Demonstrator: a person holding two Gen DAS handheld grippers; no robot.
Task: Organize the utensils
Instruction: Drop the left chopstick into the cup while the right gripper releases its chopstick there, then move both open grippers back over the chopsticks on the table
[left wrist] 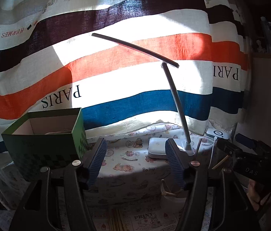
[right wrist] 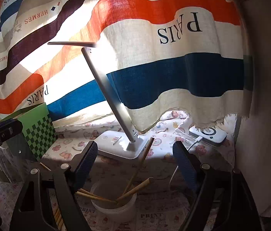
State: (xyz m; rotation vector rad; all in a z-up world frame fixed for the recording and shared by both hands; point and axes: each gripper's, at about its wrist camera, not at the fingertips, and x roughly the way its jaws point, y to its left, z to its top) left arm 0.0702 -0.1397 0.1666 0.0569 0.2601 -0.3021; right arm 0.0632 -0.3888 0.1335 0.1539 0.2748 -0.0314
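A white round cup (right wrist: 114, 207) stands on the patterned tablecloth below my right gripper (right wrist: 135, 159). Several wooden chopsticks (right wrist: 135, 190) stand or lean in it. More chopsticks (right wrist: 57, 216) lie on the cloth at the lower left. My right gripper is open and empty, above the cup. My left gripper (left wrist: 135, 159) is open and empty. In the left wrist view the cup (left wrist: 172, 198) shows low, partly behind the right finger. The right gripper (left wrist: 250, 154) shows at the right edge there.
A green checkered open box (left wrist: 45, 140) stands at the left, also in the right wrist view (right wrist: 37, 132). A white desk lamp (right wrist: 120, 144) stands behind the cup. A white charger with cable (right wrist: 208, 134) lies at the right. A striped curtain (left wrist: 135, 77) hangs behind.
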